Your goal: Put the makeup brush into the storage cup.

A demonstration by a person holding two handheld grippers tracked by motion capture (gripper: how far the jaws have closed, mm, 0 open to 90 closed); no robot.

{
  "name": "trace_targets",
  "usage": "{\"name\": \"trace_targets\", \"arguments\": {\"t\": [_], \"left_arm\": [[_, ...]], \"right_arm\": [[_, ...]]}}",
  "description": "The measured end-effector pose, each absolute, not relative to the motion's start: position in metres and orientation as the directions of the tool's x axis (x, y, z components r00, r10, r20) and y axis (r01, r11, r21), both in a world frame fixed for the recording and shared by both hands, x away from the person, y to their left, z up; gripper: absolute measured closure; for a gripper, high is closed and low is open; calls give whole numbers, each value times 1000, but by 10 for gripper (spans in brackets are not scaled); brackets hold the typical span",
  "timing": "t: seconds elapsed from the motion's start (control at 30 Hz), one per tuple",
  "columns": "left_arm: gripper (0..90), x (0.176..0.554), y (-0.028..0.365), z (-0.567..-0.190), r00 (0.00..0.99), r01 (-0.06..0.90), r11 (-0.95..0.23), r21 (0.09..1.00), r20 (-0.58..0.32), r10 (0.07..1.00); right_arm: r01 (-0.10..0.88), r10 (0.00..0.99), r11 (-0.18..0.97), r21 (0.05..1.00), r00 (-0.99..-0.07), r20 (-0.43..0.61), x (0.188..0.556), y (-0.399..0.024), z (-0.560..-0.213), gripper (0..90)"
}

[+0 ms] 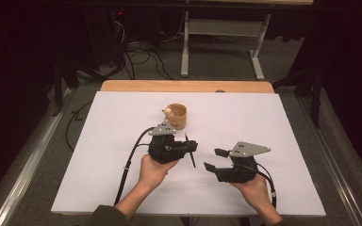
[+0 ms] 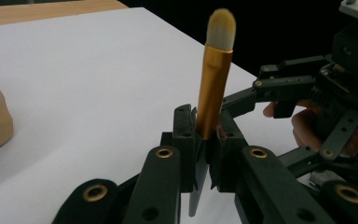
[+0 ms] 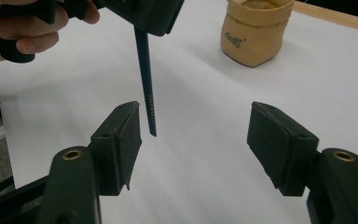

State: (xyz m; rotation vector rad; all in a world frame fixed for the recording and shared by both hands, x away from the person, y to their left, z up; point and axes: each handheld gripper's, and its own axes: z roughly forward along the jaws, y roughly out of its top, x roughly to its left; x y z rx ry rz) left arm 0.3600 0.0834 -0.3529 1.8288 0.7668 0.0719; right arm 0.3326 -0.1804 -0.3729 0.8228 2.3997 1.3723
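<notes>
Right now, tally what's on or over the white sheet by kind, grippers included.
Makeup brush: 1, clamped in the left gripper
Tan pouch: 1
Grippers: 2, left one and right gripper, open
Total: 4

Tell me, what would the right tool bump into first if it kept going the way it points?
Probably the brush held in the left tool; its dark handle hangs just ahead of the right tool, though depth is unclear.

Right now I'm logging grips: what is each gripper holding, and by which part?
The left gripper clamps the gold-ferruled makeup brush where ferrule meets dark handle. The right gripper stands open, holding nothing.
</notes>
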Motion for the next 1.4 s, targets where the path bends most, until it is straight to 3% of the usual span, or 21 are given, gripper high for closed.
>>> {"name": "trace_targets", "arguments": {"t": [0.37,1.4], "left_arm": [[825,359,87,-351,788,461,-198,865,-297,539],[825,360,103,-340,780,463,-177,869,-304,547]], "right_arm": [[348,632,323,880,-772,73,329,-213,-374,363],[346,704,286,893,-708,49,323,-260,-389,360]]}}
